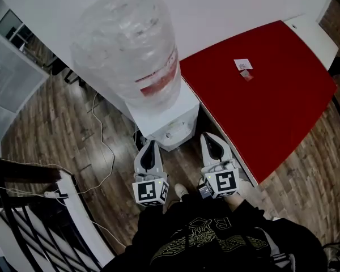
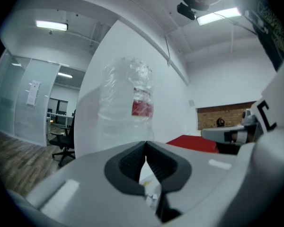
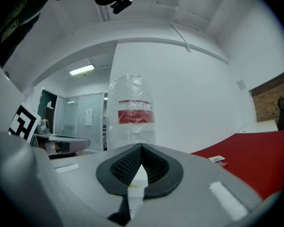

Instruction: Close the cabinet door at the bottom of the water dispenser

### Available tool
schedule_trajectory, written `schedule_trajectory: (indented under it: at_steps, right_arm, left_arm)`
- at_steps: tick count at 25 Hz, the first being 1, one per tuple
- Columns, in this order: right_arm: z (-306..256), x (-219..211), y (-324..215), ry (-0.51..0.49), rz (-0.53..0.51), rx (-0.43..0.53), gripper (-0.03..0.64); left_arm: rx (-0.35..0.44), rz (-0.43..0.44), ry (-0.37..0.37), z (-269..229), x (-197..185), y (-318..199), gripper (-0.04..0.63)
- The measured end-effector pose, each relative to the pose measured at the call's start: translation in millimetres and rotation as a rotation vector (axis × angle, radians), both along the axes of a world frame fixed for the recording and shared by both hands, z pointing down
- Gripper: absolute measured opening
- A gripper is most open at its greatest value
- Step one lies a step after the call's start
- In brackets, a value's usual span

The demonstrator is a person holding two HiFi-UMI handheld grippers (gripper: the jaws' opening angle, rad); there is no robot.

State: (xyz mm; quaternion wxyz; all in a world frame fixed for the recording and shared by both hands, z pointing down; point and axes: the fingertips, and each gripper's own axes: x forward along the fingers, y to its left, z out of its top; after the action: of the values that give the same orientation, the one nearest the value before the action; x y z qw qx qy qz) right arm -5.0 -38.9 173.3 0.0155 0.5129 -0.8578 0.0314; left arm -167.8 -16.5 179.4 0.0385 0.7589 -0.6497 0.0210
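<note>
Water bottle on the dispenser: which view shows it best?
The right gripper view: the water bottle stands side-on, red label facing the camera. The head view sees the bottle from above, foreshortened, on the dispenser. The left gripper view shows the bottle side-on, label turned partly away.

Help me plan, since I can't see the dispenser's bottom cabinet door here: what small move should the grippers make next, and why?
Probably lower the left gripper and right gripper down the water dispenser's front. Both face the bottle, fingers shut and empty, and no view shows the door, so its state cannot be told yet.
</note>
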Motion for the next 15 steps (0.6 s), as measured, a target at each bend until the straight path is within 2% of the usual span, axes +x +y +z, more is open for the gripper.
schedule_trajectory:
  at_steps: [3, 10, 15]
  right_arm:
    - [-21.1, -1.7, -0.3, -0.021, -0.001, 0.020, -0.002]
    - [-60.0, -3.9, -13.2, -0.041, -0.014, 0.120, -0.002]
    - [-55.6, -8.9, -10.6, 0.039, -0.037, 0.117, -0.002]
  left_arm:
    - [0.041, 0.007, -0.002, -23.1, 6.4, 7.7, 0.007]
    - [0.114, 0.021, 0.006, -51.8, 2.7, -11.8, 0.006]
    - [0.124, 0.016, -0.006, -55.7, 4.3, -14.4, 0.006]
